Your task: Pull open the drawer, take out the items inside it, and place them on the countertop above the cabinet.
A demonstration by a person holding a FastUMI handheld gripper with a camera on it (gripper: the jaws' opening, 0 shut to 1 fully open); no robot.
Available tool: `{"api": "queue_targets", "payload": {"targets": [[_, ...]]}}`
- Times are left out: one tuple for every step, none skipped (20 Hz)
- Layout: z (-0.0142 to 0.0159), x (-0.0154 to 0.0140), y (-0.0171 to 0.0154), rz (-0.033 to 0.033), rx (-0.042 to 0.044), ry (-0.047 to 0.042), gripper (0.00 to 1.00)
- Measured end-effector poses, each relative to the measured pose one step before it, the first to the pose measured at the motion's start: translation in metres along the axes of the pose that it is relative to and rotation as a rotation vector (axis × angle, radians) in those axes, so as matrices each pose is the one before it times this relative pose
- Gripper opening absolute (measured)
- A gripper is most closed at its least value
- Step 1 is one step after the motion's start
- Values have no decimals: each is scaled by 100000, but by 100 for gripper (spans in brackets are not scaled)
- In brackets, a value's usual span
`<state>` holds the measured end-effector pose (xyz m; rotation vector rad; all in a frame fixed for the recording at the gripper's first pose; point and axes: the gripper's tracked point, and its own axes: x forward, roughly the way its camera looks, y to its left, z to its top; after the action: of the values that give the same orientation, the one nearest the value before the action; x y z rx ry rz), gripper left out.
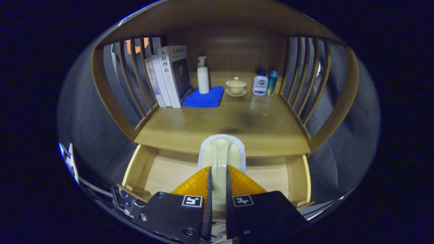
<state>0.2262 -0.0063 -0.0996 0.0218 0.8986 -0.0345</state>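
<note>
Pale wood lines the open drawer (162,173) below the desk (220,128), so the pulling step looks done and the taking-out step is in hand. The tool (217,179) is nearly closed, both fingers pressing on the cream handle of a white-edged brush (221,154), which rises between them over the drawer's back edge. The next move likely calls for carrying the brush forward and setting it on bare wood, short of the blue cloth (203,98), the pump bottle (202,76) and the lidded cup (236,86).
</note>
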Motion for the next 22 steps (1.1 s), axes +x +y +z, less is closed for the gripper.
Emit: {"api": "queue_targets", "payload": {"targets": [[963, 46, -52, -643, -261, -1739, 19], [1054, 90, -294, -1526, -380, -2064, 19], [927, 455, -315, -1770, -653, -1613, 19], [783, 374, -246, -1400, 74, -1221, 19], [433, 531, 60, -402, 353, -468, 19], [476, 560, 36, -47, 1424, 421, 19], [332, 570, 72, 444, 1045, 245, 19], [528, 640, 1, 77, 1045, -75, 19], [439, 643, 33, 108, 106, -315, 19], [525, 524, -66, -418, 329, -1071, 19], [345, 699, -23, -493, 439, -923, 19], [470, 659, 22, -297, 924, -1062, 19], [226, 620, 6, 11, 510, -584, 19], [343, 585, -98, -303, 1101, -1044, 19], [271, 620, -141, -644, 636, -471, 19], [348, 663, -278, -1107, 579, -752, 19], [108, 537, 11, -418, -356, -117, 19], [214, 396, -158, -811, -261, -308, 19], [190, 404, -58, -774, -1031, -103, 19], [124, 214, -177, -1246, -696, -203, 19], [270, 382, -83, -1045, -862, -405, 19], [213, 453, -23, -662, -677, -256, 19]]}}
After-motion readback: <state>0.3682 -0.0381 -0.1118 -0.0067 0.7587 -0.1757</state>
